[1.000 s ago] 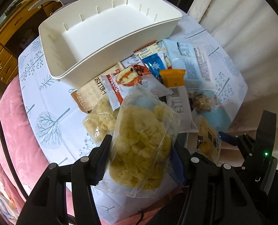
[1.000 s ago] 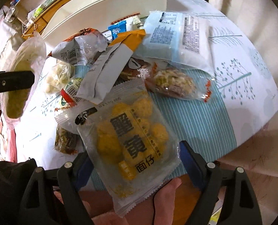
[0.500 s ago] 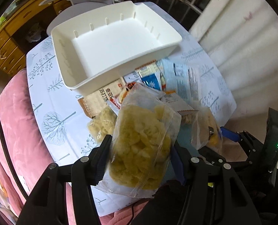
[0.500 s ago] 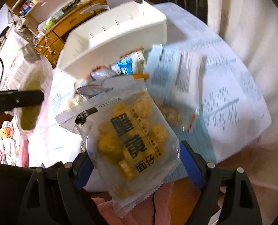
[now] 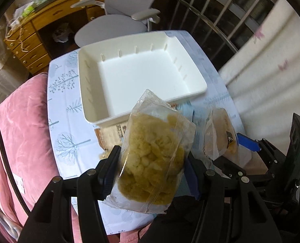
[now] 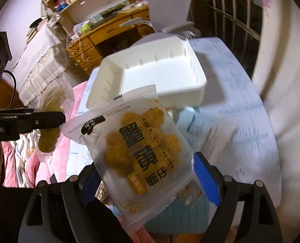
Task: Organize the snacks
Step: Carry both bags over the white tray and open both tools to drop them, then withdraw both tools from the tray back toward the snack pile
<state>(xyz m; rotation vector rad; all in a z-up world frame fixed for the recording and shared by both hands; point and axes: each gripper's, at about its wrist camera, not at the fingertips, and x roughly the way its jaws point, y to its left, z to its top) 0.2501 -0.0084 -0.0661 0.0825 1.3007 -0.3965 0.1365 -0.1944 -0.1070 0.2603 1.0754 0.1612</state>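
A clear plastic bag of pale yellow puffed snacks is clamped between the black fingers of the left claw and held in the air above the near edge of the tabletop, which is covered by a white cloth printed with blue trees. A frosted packet of round yellow snack balls with black Chinese lettering is gripped by the right claw, also lifted clear of the tabletop. An empty white rectangular plastic bin with slotted walls is seen at 12 o'clock from both packets, resting on the cloth. More snack packets are glimpsed beneath the bag, just beside the bin's near wall. A grey office chair is visible beyond the bin.
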